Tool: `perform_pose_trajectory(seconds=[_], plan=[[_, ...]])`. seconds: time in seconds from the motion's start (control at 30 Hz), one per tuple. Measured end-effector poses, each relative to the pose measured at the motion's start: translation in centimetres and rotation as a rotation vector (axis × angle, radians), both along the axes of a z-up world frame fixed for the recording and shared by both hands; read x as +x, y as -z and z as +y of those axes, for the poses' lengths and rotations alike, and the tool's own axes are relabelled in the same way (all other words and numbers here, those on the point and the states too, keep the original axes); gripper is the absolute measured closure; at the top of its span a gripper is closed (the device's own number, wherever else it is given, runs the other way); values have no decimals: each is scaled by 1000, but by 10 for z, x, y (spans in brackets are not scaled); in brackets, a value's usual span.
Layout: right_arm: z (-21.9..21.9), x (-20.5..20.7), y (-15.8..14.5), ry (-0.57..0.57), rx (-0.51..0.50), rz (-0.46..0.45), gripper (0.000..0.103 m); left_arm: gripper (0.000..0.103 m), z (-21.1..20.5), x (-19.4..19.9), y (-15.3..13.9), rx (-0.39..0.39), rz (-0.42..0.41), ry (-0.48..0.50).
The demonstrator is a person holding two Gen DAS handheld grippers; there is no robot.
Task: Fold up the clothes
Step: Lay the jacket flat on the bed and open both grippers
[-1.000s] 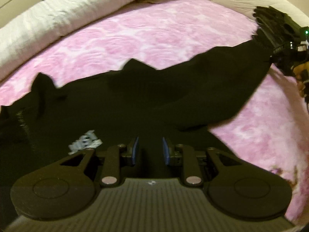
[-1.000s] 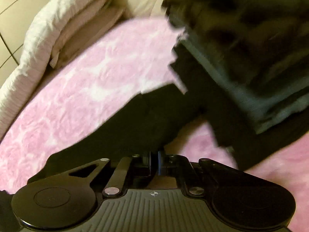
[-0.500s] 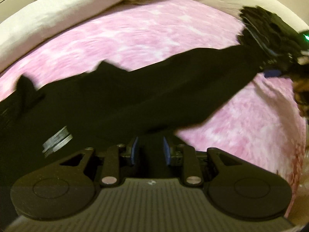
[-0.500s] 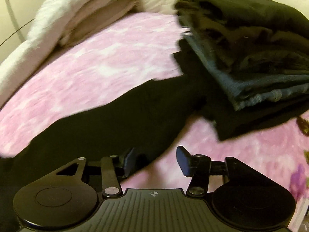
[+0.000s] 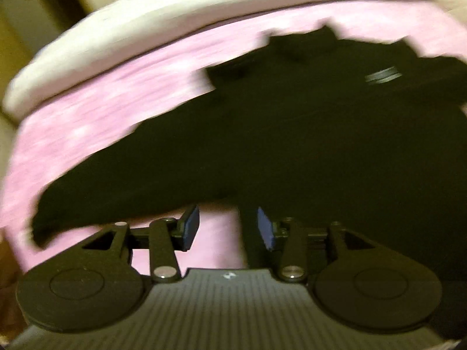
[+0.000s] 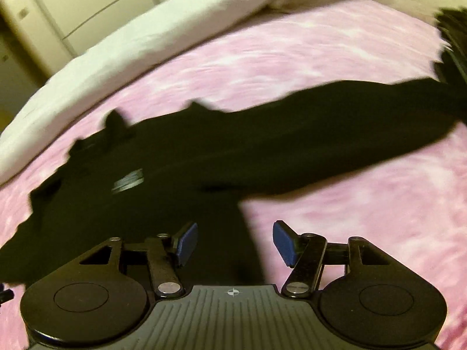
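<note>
The black shirt (image 6: 221,157) lay spread out on the pink blanket (image 6: 350,233) of the bed, front up, with a small pale logo (image 6: 128,182) showing on the chest. One long sleeve (image 6: 335,143) stretched straight out to the side, its cuff reaching the dark pile of clothes (image 6: 451,40) at the far edge of the right wrist view. The other sleeve (image 5: 96,192) lay out the opposite way in the left wrist view.

No fold was visible yet: the body was flat and both sleeves were fully extended, so the folding of this shirt looked to be just at its start. The sleeves had to be brought in and the body doubled over. Whether the dark pile was already folded could not be told through the blur.

The left gripper (image 5: 227,227) had its fingers opening, with nothing pinched between them, only blanket and shirt edge beneath. The right gripper (image 6: 233,243) was also opening its fingers, wider and empty, over the shirt's side edge.
</note>
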State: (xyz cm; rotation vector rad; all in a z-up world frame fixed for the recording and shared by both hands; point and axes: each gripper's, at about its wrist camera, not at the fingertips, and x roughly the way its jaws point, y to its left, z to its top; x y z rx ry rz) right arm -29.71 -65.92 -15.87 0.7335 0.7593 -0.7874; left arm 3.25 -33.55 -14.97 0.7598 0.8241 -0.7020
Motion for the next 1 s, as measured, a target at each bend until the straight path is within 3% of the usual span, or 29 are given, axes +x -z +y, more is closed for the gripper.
perform_pose_trajectory(seconds=[0.13, 0.2, 0.33, 0.43, 0.47, 0.5, 0.53, 0.6, 0.67, 0.77, 0.83, 1.0], plan=[[62, 55, -11, -5, -17, 12, 41, 64, 78, 73, 15, 190, -164, 88], [97, 96, -8, -66, 7, 28, 40, 64, 100, 111, 26, 265, -220, 129], [169, 174, -8, -195, 25, 41, 40, 62, 124, 179, 49, 290, -246, 144], [212, 216, -9, -270, 36, 33, 40, 62, 125, 205, 71, 308, -228, 174], [224, 229, -9, -291, 35, 38, 39, 66, 127, 209, 76, 310, -230, 200], [232, 237, -9, -306, 34, 45, 39, 88, 130, 212, 79, 309, -235, 230], [237, 241, -10, -313, 31, 56, 39, 93, 134, 212, 81, 331, -265, 263], [244, 250, -13, -323, 23, 78, 39, 93, 148, 210, 79, 401, -372, 334], [247, 247, -18, -311, 3, 91, 39, 94, 162, 210, 78, 474, -421, 375], [241, 233, -18, -246, 7, 117, 39, 91, 178, 210, 83, 554, -398, 409], [237, 218, -19, -180, 31, 124, 38, 82, 183, 210, 83, 569, -373, 384], [236, 166, -38, -57, 61, 121, 38, 79, 194, 197, 47, 484, -309, 237]])
